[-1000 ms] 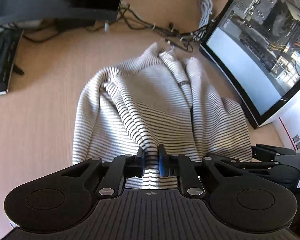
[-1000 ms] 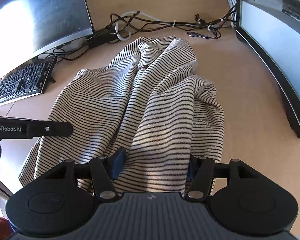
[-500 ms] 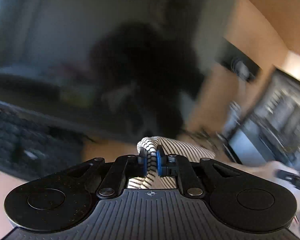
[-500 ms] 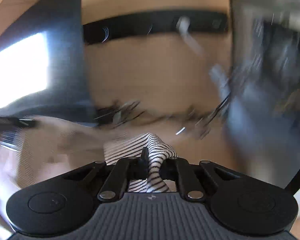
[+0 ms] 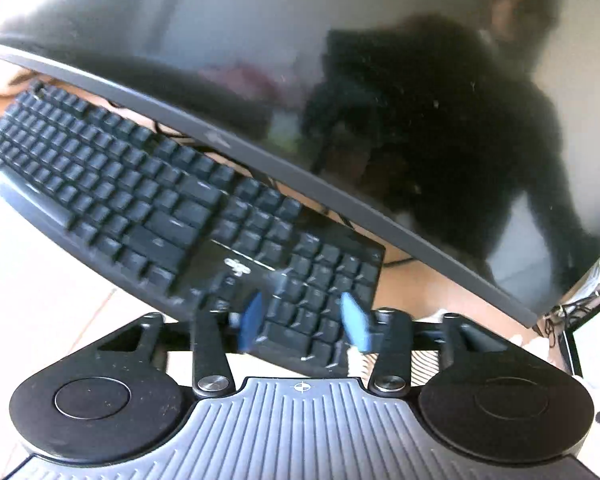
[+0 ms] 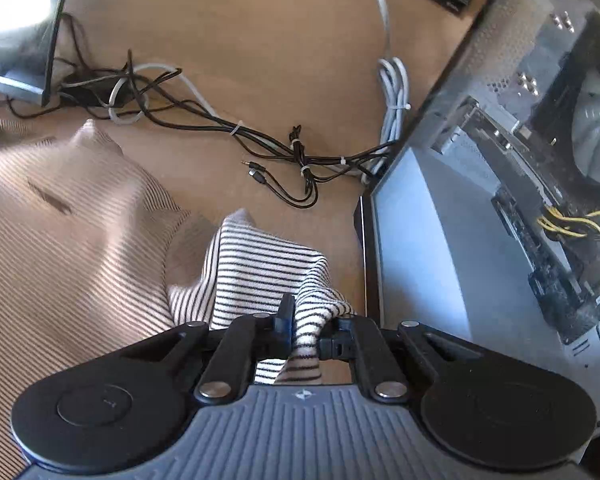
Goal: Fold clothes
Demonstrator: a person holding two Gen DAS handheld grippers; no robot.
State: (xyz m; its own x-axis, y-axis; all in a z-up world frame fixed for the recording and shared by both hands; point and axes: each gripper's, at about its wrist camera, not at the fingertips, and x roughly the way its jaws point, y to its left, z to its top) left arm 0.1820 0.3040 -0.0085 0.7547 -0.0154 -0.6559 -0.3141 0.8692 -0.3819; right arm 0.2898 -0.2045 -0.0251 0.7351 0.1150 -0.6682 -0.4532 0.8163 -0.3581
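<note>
Right gripper (image 6: pixel 306 330) clamped on striped garment (image 6: pixel 260 268) edge, likely for spreading; left gripper (image 5: pixel 304 322) apart, empty, keyboard (image 5: pixel 172 216) ahead.

Striped garments: we count one (image 6: pixel 100 240), spread on the surface
Hand-held grippers: we count two, left (image 5: pixel 304 322) and right (image 6: pixel 305 326)
Keyboards: we see one (image 5: pixel 160 208), far left
Monitors: we count two, one dark (image 5: pixel 340 80), one lit (image 6: pixel 480 200) at right
Cable bundles: we see one black tangle (image 6: pixel 260 140)
</note>
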